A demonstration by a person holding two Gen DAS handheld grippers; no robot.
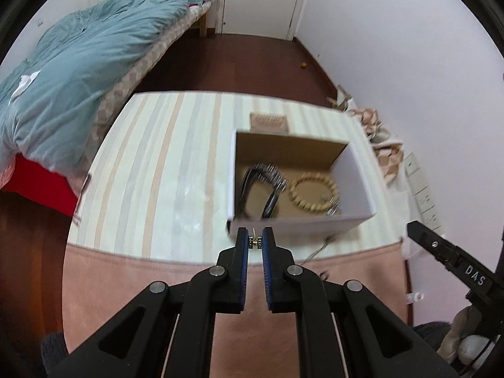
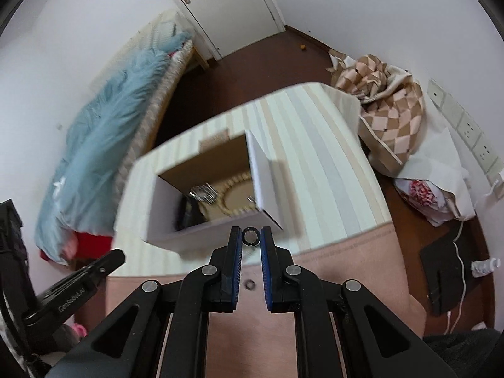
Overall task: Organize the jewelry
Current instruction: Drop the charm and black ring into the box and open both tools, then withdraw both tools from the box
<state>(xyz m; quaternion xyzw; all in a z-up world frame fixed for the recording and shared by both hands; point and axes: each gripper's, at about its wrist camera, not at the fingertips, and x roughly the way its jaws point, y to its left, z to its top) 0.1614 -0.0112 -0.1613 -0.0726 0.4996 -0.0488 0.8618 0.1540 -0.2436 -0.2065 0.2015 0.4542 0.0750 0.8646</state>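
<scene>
Left tool point(image 1: 255, 242): pads nearly together, clamped on one small gold-toned earring point(image 1: 254, 240), held above the near edge of the striped surface point(image 1: 163, 163). Right tool point(image 2: 251, 237): pads narrowly apart, clamped on one dark ring point(image 2: 250, 236). A second small ring point(image 2: 250, 284) is seen lying on the pink cloth below. One open cardboard box point(image 1: 356, 186) stands beyond both tools; inside are noted one beaded bracelet point(image 1: 313, 193), one dark headband point(image 1: 267, 186) and one small silvery piece, indistinct.
</scene>
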